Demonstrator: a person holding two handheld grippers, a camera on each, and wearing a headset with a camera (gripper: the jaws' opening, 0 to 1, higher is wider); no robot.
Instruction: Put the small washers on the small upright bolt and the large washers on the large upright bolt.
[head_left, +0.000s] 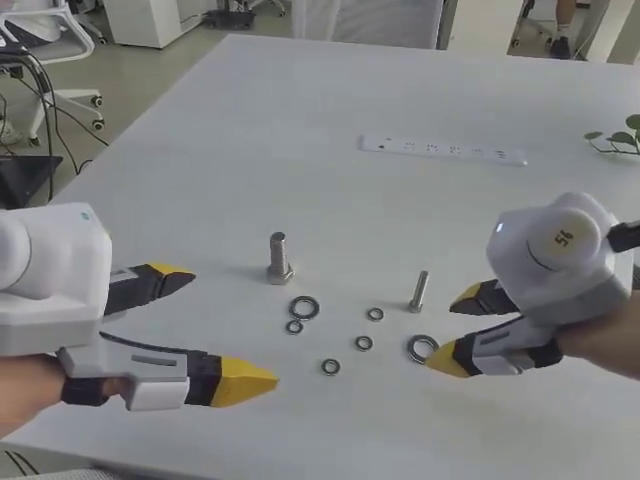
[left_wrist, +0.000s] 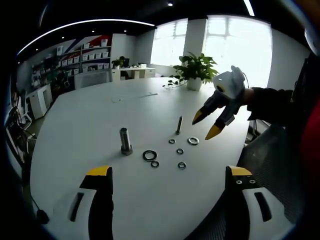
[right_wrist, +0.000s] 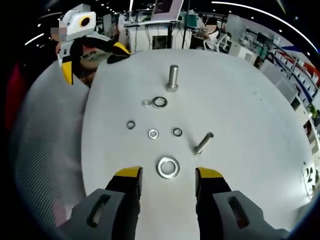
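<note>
On the white table (head_left: 300, 140) the large bolt (head_left: 279, 258) and the small bolt (head_left: 419, 291) stand upright on their heads. Several washers lie loose in front of them. One large washer (head_left: 304, 307) and a small washer (head_left: 294, 327) lie near the large bolt. The other large washer (head_left: 422, 349) lies near the small bolt. My right gripper (head_left: 450, 332) is open, and this washer (right_wrist: 161, 169) lies on the table just ahead of its tips (right_wrist: 169, 173). My left gripper (head_left: 225, 330) hovers open at the near left, holding nothing (left_wrist: 169, 172).
A white power strip (head_left: 443, 150) lies further back on the table. A plant (head_left: 620, 140) sits at the far right edge. Office chairs (head_left: 45, 40) stand beyond the table's left side. The table's near edge runs just below both grippers.
</note>
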